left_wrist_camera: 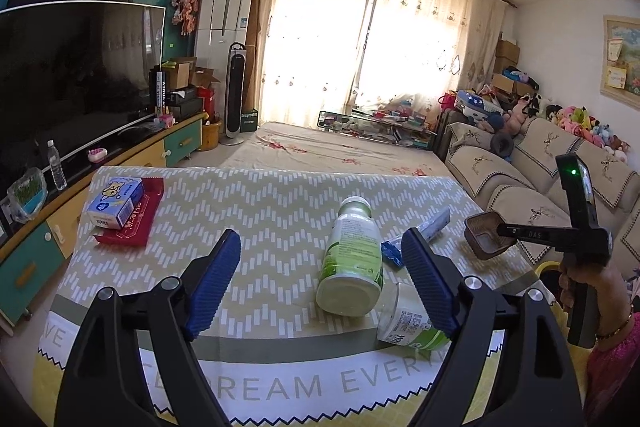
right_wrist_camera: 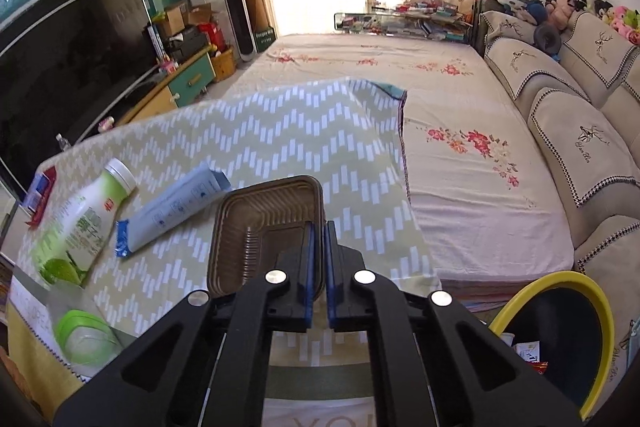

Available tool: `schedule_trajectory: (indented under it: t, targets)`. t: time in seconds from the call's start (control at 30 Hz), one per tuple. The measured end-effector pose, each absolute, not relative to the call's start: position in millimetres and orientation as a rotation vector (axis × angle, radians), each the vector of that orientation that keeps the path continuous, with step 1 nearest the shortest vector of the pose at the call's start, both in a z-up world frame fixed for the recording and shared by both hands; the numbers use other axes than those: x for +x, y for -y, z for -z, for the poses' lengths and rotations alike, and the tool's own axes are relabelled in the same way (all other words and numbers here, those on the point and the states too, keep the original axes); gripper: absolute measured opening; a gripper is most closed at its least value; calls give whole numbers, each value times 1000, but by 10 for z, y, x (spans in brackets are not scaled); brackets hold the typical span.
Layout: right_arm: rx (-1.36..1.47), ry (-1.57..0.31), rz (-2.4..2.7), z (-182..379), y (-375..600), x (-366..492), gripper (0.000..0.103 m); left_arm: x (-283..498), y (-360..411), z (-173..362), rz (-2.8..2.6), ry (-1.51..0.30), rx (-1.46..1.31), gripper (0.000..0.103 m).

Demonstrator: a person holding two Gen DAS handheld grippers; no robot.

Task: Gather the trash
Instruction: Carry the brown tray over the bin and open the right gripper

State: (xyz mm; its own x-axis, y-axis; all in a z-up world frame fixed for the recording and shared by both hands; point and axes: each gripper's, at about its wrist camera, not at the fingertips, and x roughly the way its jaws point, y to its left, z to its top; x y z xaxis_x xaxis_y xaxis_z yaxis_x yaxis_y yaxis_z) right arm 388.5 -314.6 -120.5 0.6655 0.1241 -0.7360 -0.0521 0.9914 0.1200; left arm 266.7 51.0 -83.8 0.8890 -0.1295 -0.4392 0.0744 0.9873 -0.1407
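My right gripper (right_wrist_camera: 319, 227) is shut on the rim of a brown plastic tray (right_wrist_camera: 256, 211) and holds it above the table's right side; the tray also shows in the left wrist view (left_wrist_camera: 486, 235). My left gripper (left_wrist_camera: 320, 243) is open and empty above the table. A green-and-white bottle (left_wrist_camera: 352, 259) lies between its fingers, a second smaller bottle (left_wrist_camera: 408, 319) lies nearer. A blue-and-white wrapper (left_wrist_camera: 416, 231) lies beside them. In the right wrist view the bottle (right_wrist_camera: 76, 227) and wrapper (right_wrist_camera: 176, 203) lie left of the tray.
A yellow-rimmed trash bin (right_wrist_camera: 560, 331) stands on the floor right of the table. A blue box on a red packet (left_wrist_camera: 120, 211) lies at the table's far left. The patterned tablecloth (left_wrist_camera: 260, 203) covers the table. A bed and sofa lie beyond.
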Motion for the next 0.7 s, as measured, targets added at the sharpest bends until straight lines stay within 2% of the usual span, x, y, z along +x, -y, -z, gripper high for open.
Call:
schedule_trajectory:
  t: [0.37, 0.7]
  targets:
    - [149, -692, -99, 684, 3514, 3131, 4, 2656, -436, 851, 127, -468, -104, 82]
    - [260, -683, 145, 904, 4510, 2453, 5, 2650, -377, 858, 141, -468, -85, 82]
